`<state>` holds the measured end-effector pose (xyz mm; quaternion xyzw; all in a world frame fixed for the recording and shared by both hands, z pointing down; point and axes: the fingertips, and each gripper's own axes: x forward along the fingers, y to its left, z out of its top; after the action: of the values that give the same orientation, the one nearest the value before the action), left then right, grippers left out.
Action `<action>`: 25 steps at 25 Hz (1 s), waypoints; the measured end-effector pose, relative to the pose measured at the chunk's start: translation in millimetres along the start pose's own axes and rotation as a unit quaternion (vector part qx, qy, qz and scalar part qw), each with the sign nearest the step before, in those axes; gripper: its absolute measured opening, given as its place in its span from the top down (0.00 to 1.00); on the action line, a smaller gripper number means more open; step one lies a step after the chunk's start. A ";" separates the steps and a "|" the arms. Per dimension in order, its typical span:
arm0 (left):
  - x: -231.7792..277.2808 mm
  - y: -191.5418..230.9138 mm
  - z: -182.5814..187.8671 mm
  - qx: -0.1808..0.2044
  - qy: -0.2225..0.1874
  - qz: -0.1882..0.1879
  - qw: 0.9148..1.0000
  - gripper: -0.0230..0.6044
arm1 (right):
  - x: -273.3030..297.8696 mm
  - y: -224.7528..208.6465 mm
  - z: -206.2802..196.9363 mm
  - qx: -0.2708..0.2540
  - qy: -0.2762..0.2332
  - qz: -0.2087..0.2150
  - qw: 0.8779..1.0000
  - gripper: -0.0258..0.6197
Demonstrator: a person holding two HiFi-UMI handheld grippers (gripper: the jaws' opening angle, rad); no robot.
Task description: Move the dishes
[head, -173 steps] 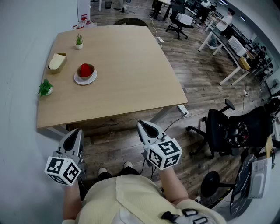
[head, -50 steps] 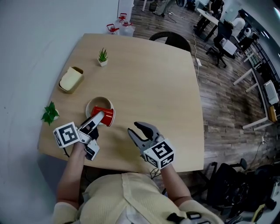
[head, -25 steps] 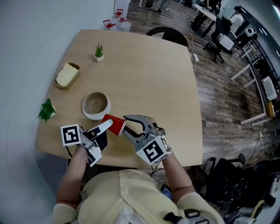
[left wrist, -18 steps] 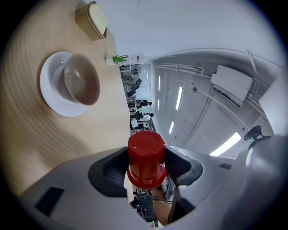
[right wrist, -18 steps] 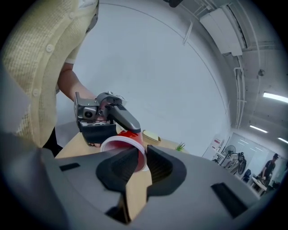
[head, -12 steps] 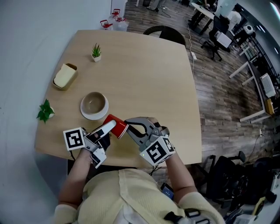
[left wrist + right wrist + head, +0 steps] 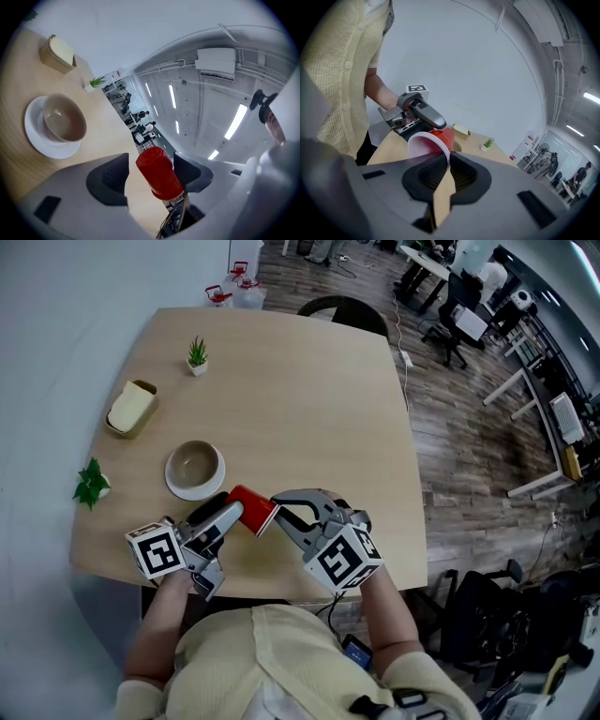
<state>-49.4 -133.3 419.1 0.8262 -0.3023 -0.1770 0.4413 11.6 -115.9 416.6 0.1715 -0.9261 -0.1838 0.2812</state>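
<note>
A red cup (image 7: 251, 510) lies on its side in the air above the table's (image 7: 309, 409) near edge, between both grippers. My right gripper (image 7: 279, 512) is shut on its rim; the right gripper view shows the cup's (image 7: 436, 138) white inside facing the camera, its wall pinched at the right gripper (image 7: 443, 171). My left gripper (image 7: 225, 512) is open around the cup's base. In the left gripper view a small gap shows between one pad and the cup (image 7: 157, 173). The empty beige bowl (image 7: 194, 463) sits on a white saucer (image 7: 194, 493) just beyond.
A tan box with a pale lid (image 7: 129, 409) and two small potted plants (image 7: 197, 354) (image 7: 91, 482) stand along the table's left side. A dark chair (image 7: 342, 310) is at the far edge. Office desks and chairs fill the floor to the right.
The left gripper lifted the red cup out of the bowl and carried it right. The right gripper closed on its rim. The left jaws have since loosened.
</note>
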 end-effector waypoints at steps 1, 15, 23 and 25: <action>-0.4 -0.1 0.9 0.020 0.001 0.004 1.000 0.51 | -2.1 -3.2 -1.3 0.002 0.006 -0.002 1.000 0.90; -6.4 23.4 -13.0 0.285 0.089 0.124 0.946 0.54 | -21.9 -31.7 -69.3 0.034 0.205 0.022 0.978 0.90; -5.1 27.7 -25.3 0.337 0.127 0.144 0.922 0.58 | -24.9 -24.3 -93.7 0.018 0.316 0.089 0.945 0.90; -4.3 28.6 -28.0 0.344 0.132 0.145 0.918 0.58 | -25.2 -18.1 -98.0 0.010 0.338 0.120 0.933 0.90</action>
<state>-46.7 -125.4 458.4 0.8899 -0.3999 0.1146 0.1870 92.4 -145.1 473.0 0.1142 -0.7917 -0.0702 0.5960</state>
